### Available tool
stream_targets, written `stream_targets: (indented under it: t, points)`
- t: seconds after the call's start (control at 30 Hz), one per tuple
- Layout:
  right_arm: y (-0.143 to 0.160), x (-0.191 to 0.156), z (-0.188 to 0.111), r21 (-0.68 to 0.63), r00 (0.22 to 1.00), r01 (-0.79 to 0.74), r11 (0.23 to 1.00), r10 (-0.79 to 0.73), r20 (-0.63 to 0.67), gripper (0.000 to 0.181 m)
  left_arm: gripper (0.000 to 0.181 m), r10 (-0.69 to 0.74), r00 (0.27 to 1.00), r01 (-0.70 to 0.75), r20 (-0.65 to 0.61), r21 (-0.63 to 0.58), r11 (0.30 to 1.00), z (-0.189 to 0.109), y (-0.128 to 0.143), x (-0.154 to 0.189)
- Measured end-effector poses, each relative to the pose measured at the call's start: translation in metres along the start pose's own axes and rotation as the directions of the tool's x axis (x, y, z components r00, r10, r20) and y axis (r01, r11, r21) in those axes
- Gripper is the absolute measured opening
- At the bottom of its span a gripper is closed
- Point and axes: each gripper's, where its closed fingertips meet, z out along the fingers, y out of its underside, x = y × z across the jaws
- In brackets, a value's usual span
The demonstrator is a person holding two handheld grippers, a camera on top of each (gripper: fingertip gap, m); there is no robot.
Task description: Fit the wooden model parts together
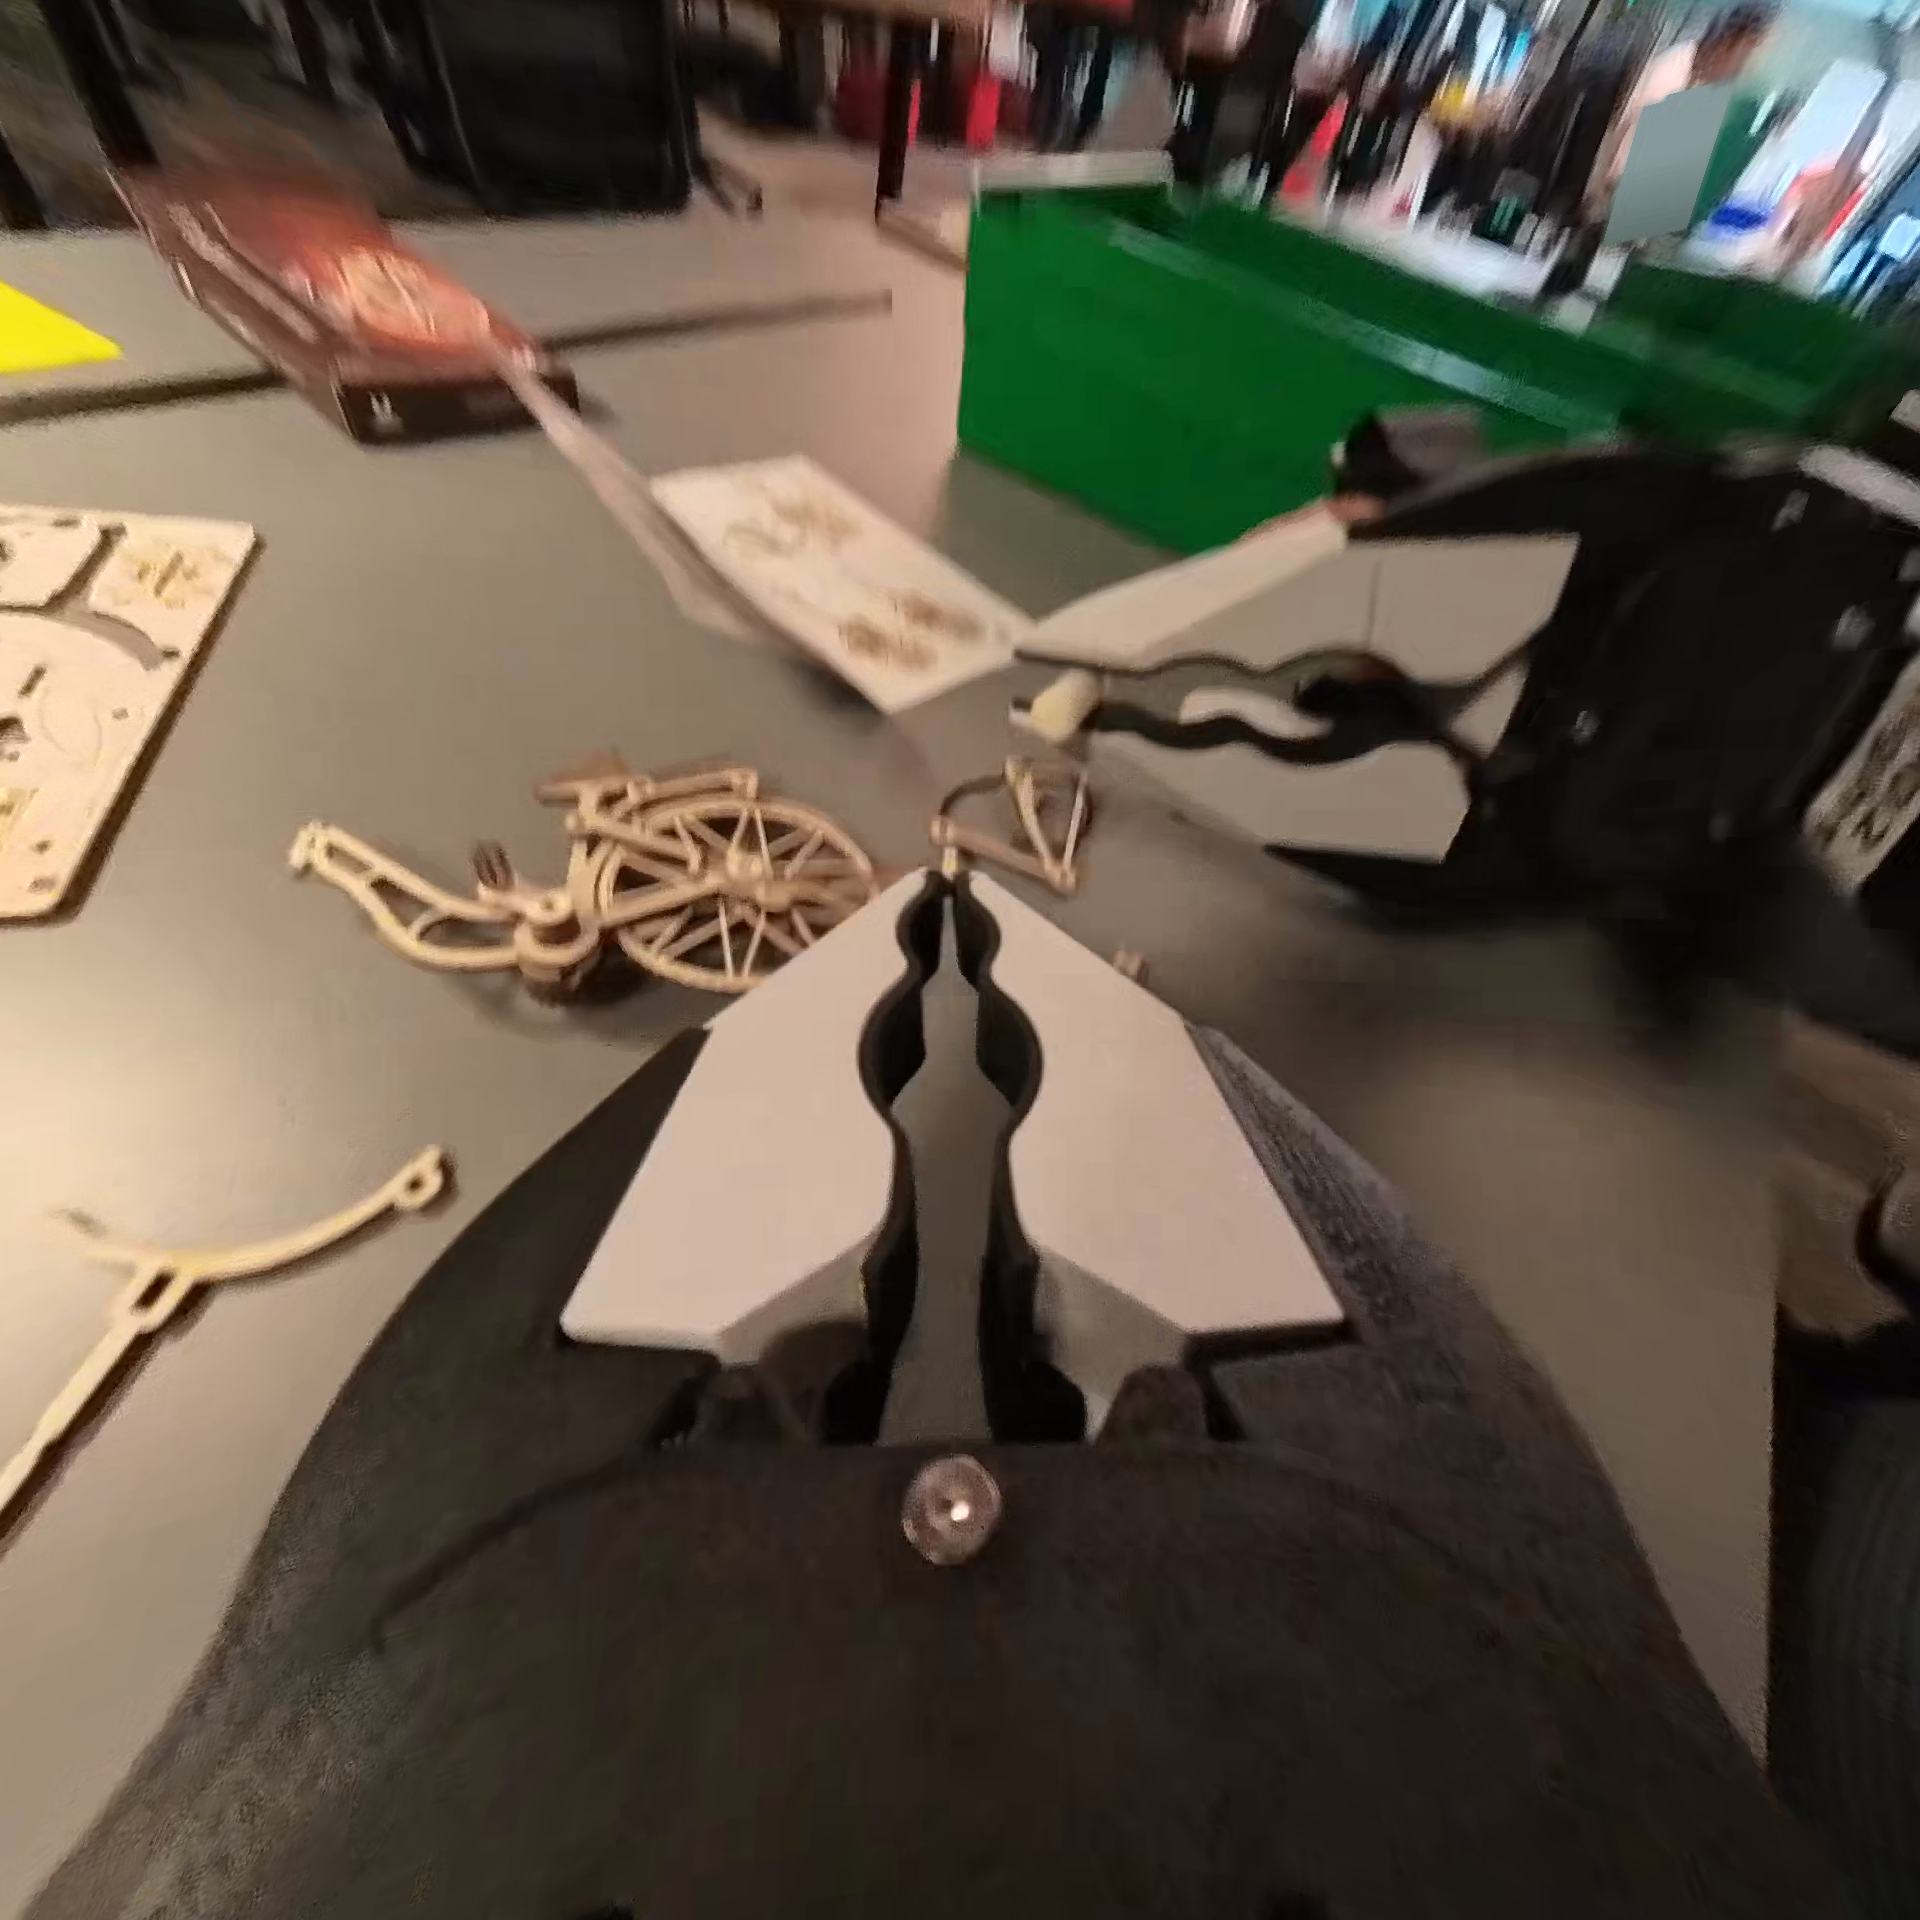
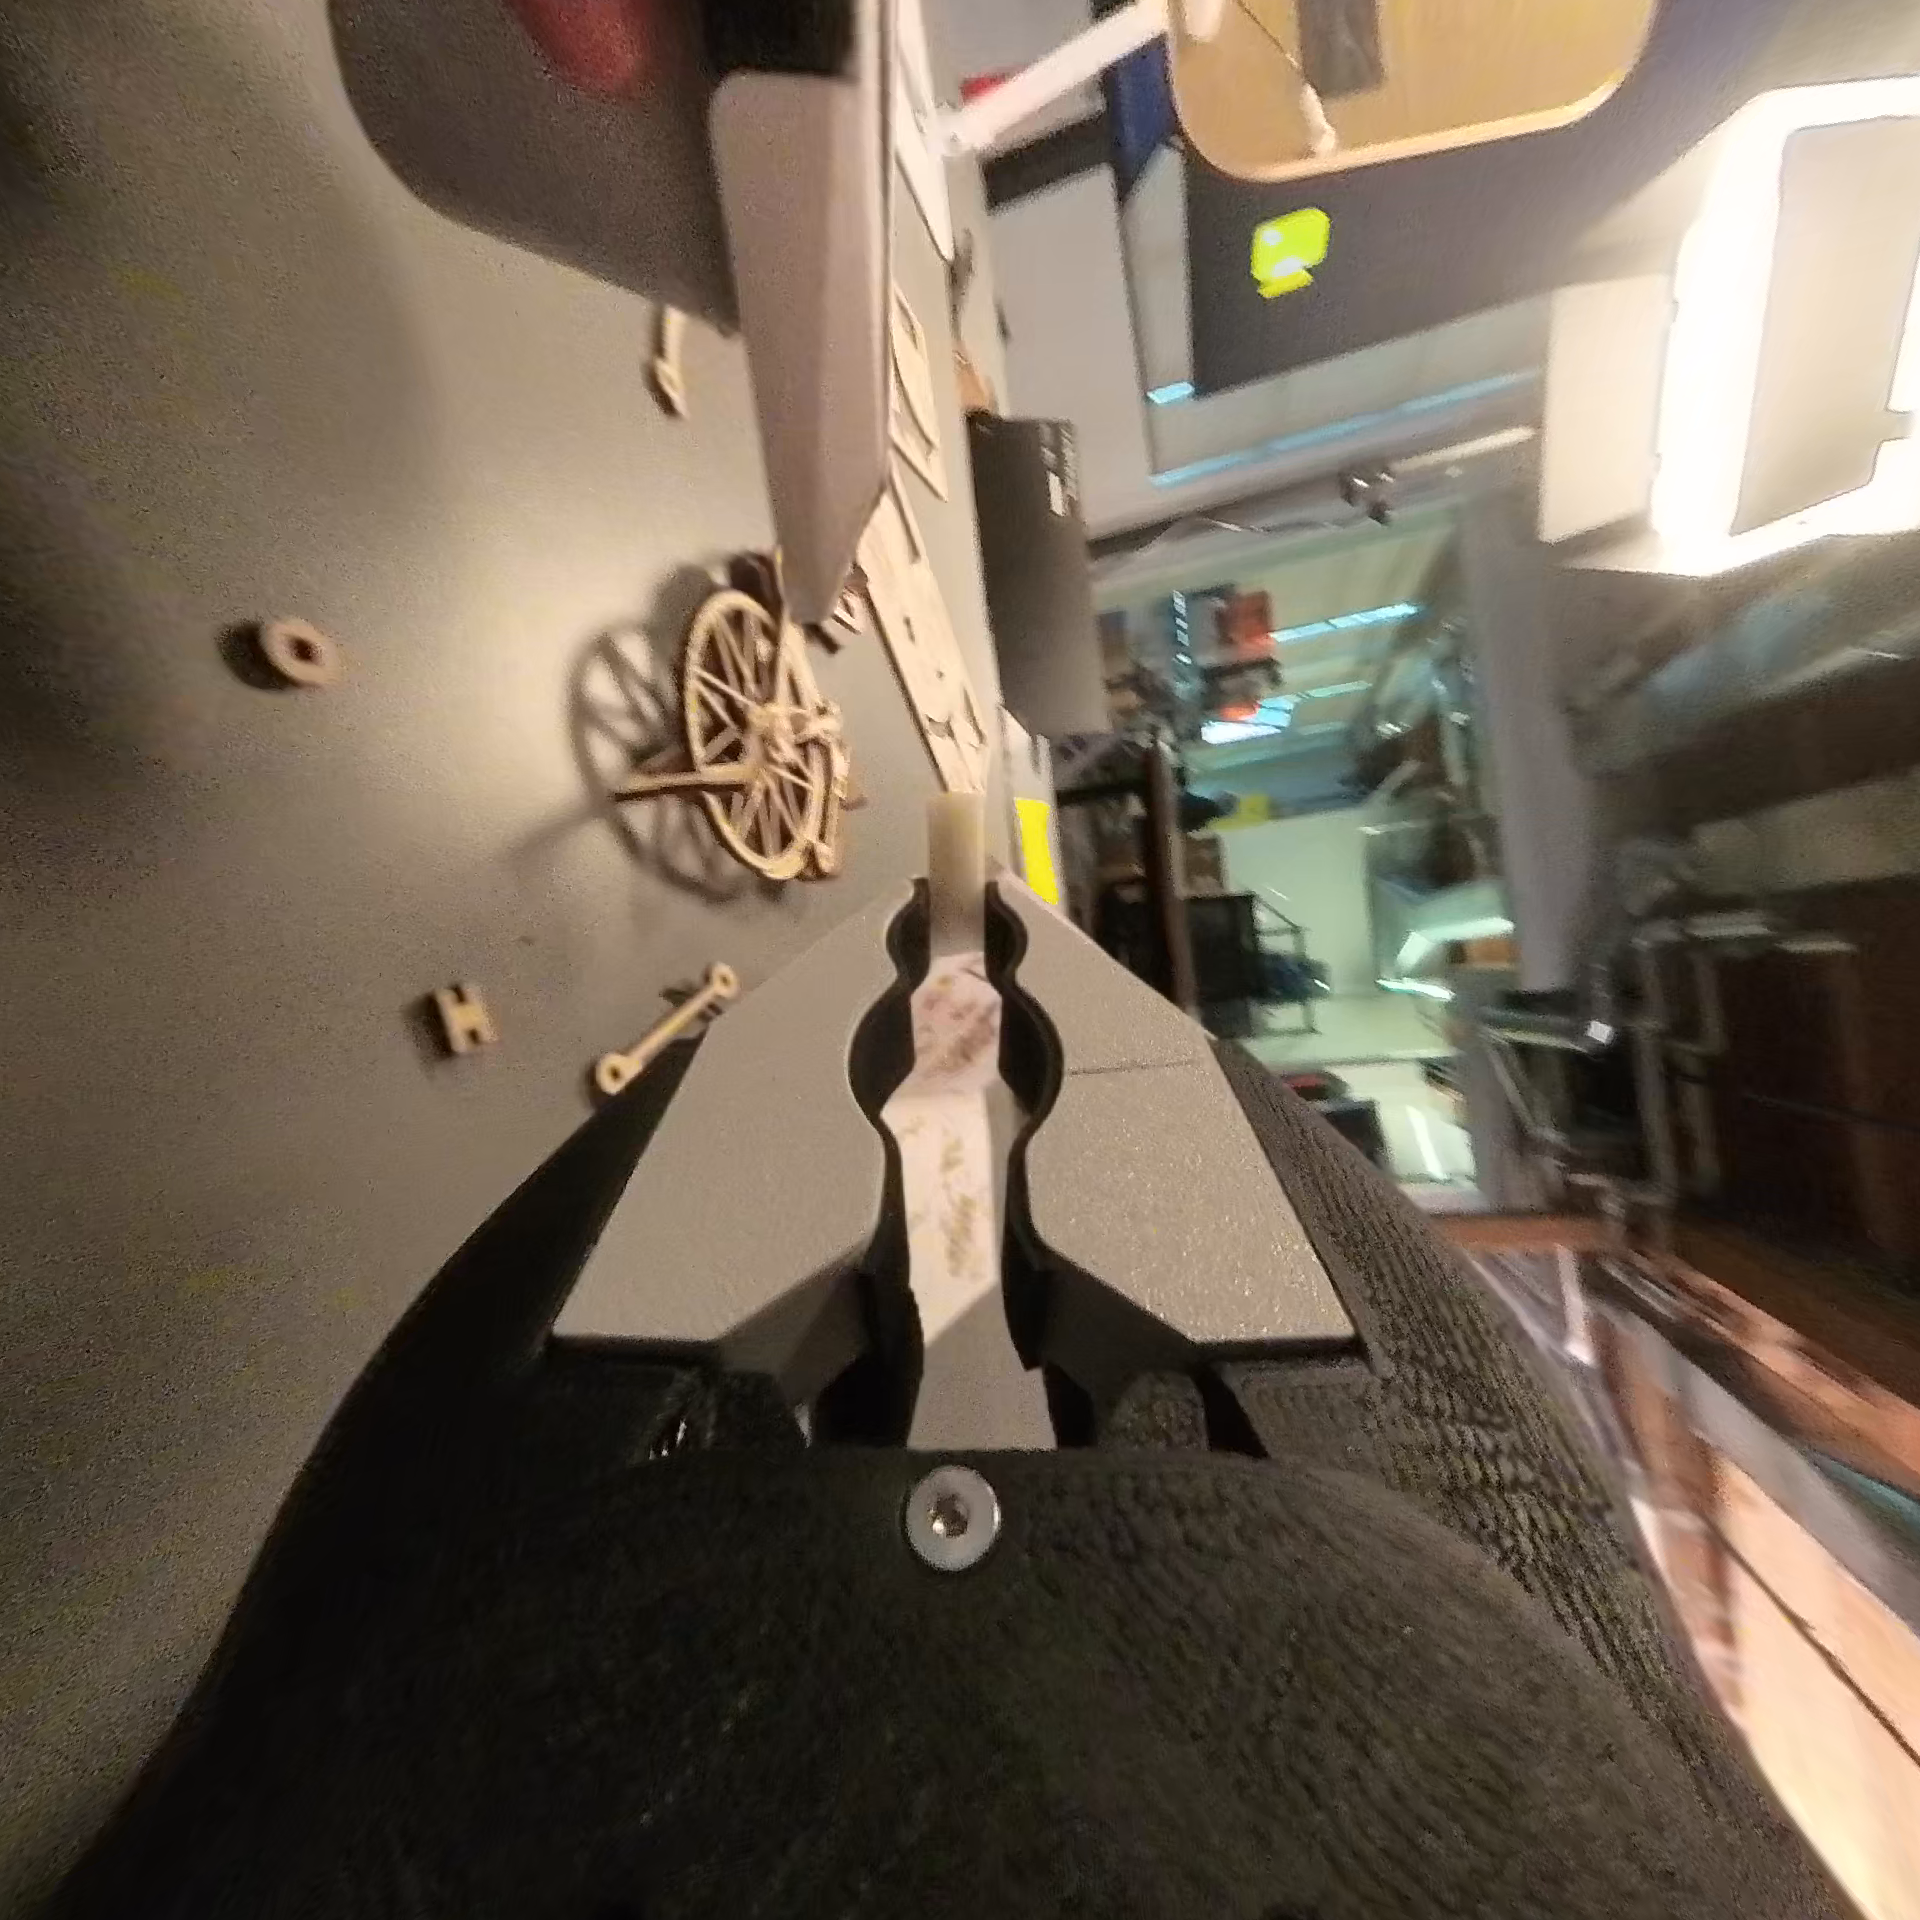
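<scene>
The left tongs [image 1: 948, 881] pinch a thin wooden frame piece [image 1: 1023, 831]; the right tongs [image 2: 951, 894] pinch a pale peg [image 2: 953, 836], which should meet its hole squarely, with gentle pressure

So on the desk [image 1: 416, 675] the half-built wheel model [image 1: 665, 894] lies about in the middle, just ahead and left of the left hand-held gripper [image 1: 948, 883]. A small frame piece [image 1: 1029, 821] sits right at that gripper's tips. A curved strip [image 1: 208, 1257] lies nearer on the left, with the cut-out sheet [image 1: 94, 707] farther out beyond it. Behind the model there's a booklet [image 1: 842, 592], then a box [image 1: 343, 301] behind-left. The right hand-held gripper [image 1: 1039, 686] comes in from the right, above the frame piece, with a peg [image 1: 1060, 712] between its tips.
</scene>
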Motion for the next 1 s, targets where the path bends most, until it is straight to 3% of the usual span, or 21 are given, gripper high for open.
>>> stream_targets:
  t: [0.1,0.17,0.23,0.3,0.37,0.47,0.73,1.0]
  points:
    - [0.008,0.010,-0.003,-0.058,0.993,0.079,0.995,-0.083,-0.078,0.008,0.001,-0.030,0.995,0.041,-0.097,0.116,0.992,0.008,-0.025,0.011]
    - [0.012,0.018,-0.006,-0.084,0.982,0.121,0.989,-0.132,-0.136,0.008,0.001,-0.081,0.955,0.127,-0.285,0.146,0.981,0.012,-0.037,0.032]
    - [0.017,0.026,-0.011,-0.074,0.976,0.121,0.990,-0.132,-0.175,0.008,0.001,-0.179,0.869,0.260,-0.461,0.117,0.959,0.013,-0.044,0.046]
    - [0.020,0.029,-0.019,-0.020,0.975,0.095,0.995,-0.097,-0.198,0.008,0.000,-0.257,0.727,0.384,-0.637,0.067,0.921,0.007,-0.051,0.057]
    - [0.018,0.027,-0.029,0.059,0.979,0.068,0.996,-0.055,-0.198,0.008,0.000,-0.326,0.591,0.477,-0.738,-0.006,0.879,0.005,-0.054,0.060]
    - [0.010,0.022,-0.039,0.176,0.985,-0.020,0.984,0.050,-0.165,0.008,0.000,-0.380,0.501,0.479,-0.778,-0.117,0.870,0.011,-0.047,0.065]
    - [0.009,0.018,-0.038,0.243,0.981,-0.140,0.960,0.167,-0.095,0.008,0.000,-0.402,0.489,0.462,-0.774,-0.162,0.872,0.016,-0.044,0.062]
    - [0.004,0.014,-0.037,0.261,0.984,-0.132,0.956,0.158,-0.080,0.007,0.000,-0.425,0.451,0.455,-0.785,-0.207,0.866,0.014,-0.041,0.065]
